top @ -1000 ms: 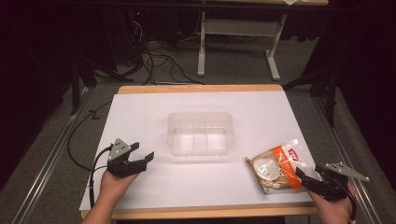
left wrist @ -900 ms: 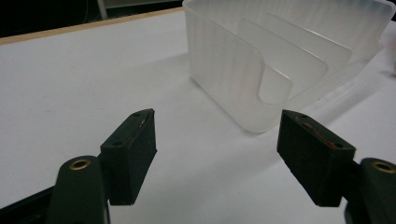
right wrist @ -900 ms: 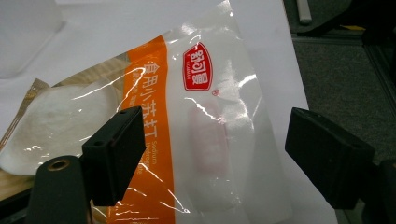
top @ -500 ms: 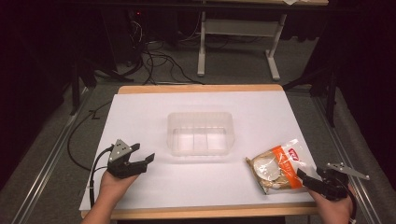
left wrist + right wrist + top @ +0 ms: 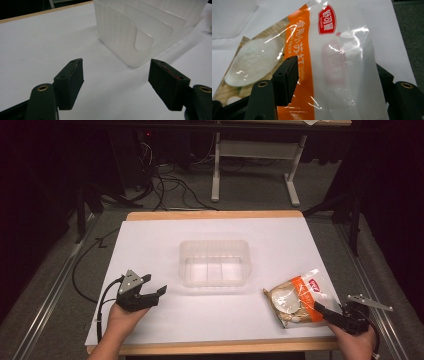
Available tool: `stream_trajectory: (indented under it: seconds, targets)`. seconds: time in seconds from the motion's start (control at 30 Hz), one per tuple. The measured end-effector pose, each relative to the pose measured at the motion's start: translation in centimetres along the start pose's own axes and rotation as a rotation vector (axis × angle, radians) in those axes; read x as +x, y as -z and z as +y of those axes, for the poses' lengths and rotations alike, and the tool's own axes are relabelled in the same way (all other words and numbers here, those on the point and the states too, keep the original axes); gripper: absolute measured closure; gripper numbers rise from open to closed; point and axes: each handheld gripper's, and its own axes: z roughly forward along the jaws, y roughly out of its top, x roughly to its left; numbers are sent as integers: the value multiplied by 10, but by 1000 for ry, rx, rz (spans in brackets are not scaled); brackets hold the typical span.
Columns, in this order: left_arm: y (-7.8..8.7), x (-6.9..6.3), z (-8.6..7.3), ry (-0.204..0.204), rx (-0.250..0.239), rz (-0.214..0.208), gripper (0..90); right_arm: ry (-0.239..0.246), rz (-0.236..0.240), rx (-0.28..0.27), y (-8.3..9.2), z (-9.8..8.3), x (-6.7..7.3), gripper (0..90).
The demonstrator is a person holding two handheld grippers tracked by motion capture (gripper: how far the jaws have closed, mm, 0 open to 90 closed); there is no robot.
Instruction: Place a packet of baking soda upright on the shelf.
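Clear plastic tub (image 5: pixel 215 262) sits mid-table (image 5: pixel 150 235). Left gripper (image 5: pixel 152 295) rests near the tub's front-left corner, jaws spread wide, nothing between them. Right gripper (image 5: pixel 325 312), front-right of the tub, has its jaws apart around the orange-and-white food packet (image 5: pixel 295 297), not yet clamped.

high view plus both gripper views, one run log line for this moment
left gripper: open, beside clear bin | right gripper: open, jaws straddling snack bag | bag flat on table
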Motion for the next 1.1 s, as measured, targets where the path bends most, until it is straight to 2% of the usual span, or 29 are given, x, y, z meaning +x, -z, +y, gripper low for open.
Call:
stream_trajectory:
  seconds: [0.1,0.17,0.23,0.37,0.47,0.53,0.67,0.8,0.9,1.1]
  targets:
    - [0,-1,0,-6,4,0,288,22,13,-42,4,2,3,425]
    - [-1,-1,0,-8,7,0,288,14,42,-80,9,3,4,484]
    - [-1,-2,-1,-11,11,0,288,26,69,-116,12,4,6,518]
    - [-2,-3,-1,-20,19,3,288,98,102,-147,14,8,16,577]
    - [-2,-4,-2,-20,21,3,288,151,104,-149,13,10,26,599]
    - [-1,-3,-3,-23,25,6,288,176,91,-151,13,11,31,650]
    - [1,-2,-4,-20,25,14,288,178,87,-160,12,15,33,802]
    - [7,-1,-7,-21,26,28,288,181,110,-175,11,19,36,857]
    - [11,0,-9,-14,24,36,288,211,122,-189,10,23,42,900]
    - [17,3,-12,-7,24,50,288,221,182,-252,17,35,56,900]
